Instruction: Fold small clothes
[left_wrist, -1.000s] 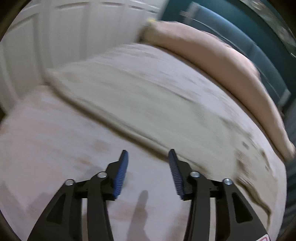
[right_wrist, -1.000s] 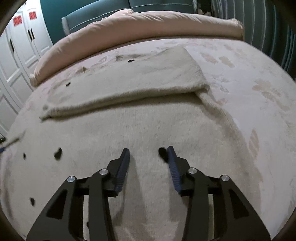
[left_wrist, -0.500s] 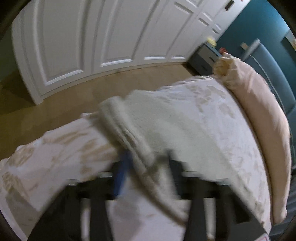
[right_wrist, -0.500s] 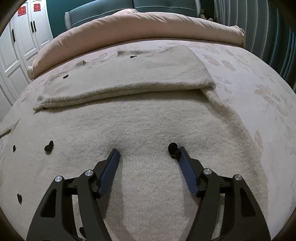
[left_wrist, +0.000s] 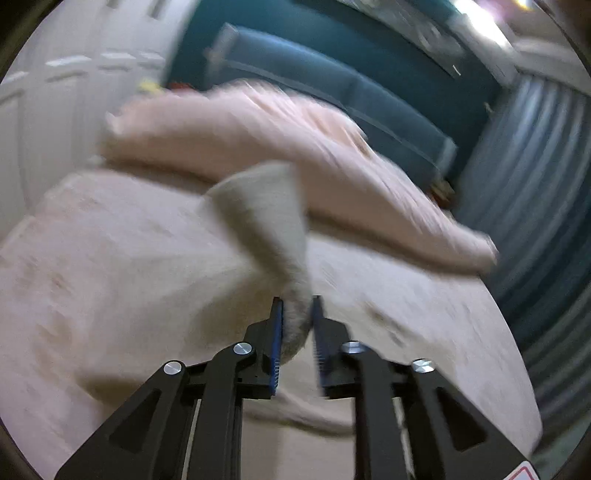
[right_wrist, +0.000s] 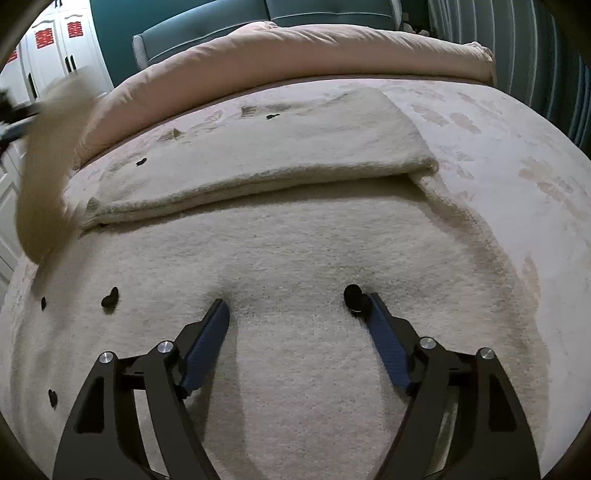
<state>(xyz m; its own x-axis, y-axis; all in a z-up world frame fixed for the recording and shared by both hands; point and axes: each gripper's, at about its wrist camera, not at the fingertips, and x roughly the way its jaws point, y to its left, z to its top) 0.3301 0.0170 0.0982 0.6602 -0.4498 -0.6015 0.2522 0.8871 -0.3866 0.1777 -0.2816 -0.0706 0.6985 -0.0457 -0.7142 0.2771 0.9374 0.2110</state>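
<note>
Pinching a strip of the cream knit sweater (left_wrist: 273, 229), the left gripper (left_wrist: 297, 325) is clamped on it and lifted off the bed (left_wrist: 110, 258); that view is pretty blurry. The raised strip is also seen at the left edge of the right wrist view. The right gripper (right_wrist: 295, 325) is spread wide, fingertips (right_wrist: 218, 314) pressed onto the sweater's flat body near the bed's front edge, nothing gripped. One sleeve is laid folded across the sweater toward the bed's far edge, just before the pink duvet (right_wrist: 295, 51). Small dark heart marks (right_wrist: 110, 297) are dotted over the knit.
</note>
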